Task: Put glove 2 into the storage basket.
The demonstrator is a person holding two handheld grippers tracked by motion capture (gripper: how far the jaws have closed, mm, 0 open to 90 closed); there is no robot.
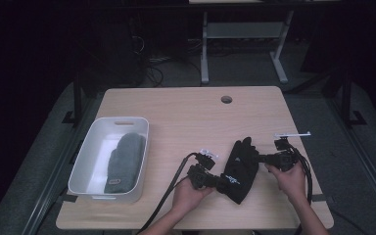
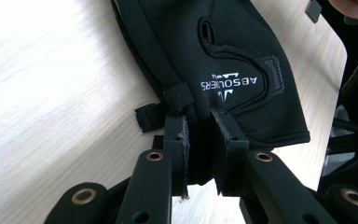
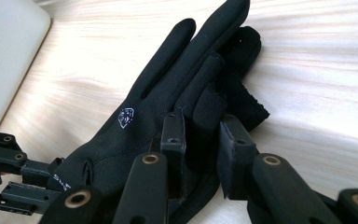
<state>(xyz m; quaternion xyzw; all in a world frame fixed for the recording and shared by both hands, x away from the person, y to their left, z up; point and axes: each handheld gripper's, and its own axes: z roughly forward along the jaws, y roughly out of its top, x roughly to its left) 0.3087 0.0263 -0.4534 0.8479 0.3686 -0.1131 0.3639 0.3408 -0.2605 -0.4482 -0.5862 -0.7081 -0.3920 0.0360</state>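
Black stretch fabric, a full-fingered glove (image 1: pixel 241 166) with small white lettering on its cuff, lies on the pale wooden table (image 1: pixel 186 112) toward the near right part of the top, its fingers pointing to about twelve o'clock and its cuff toward six. The left gripper (image 1: pixel 221 181) comes at it from eight o'clock; in the left gripper view its jaws are pinched on the cuff end of the glove (image 2: pixel 223 56), right beside a small strap loop, with the fabric bunched between the pads. The right gripper (image 1: pixel 260 159) reaches in from three o'clock, and in the right gripper view its jaws are closed on the thumb-side edge of the glove (image 3: pixel 168 93), the cloth folded up between them. The person's left hand (image 1: pixel 188 196) and right hand (image 1: pixel 288 178) hold the two tools at the near edge. At nine o'clock from the glove, well apart, stands a white rectangular plastic tub (image 1: pixel 85 154) with a grey knitted mitten (image 1: pixel 123 161) lying inside it.
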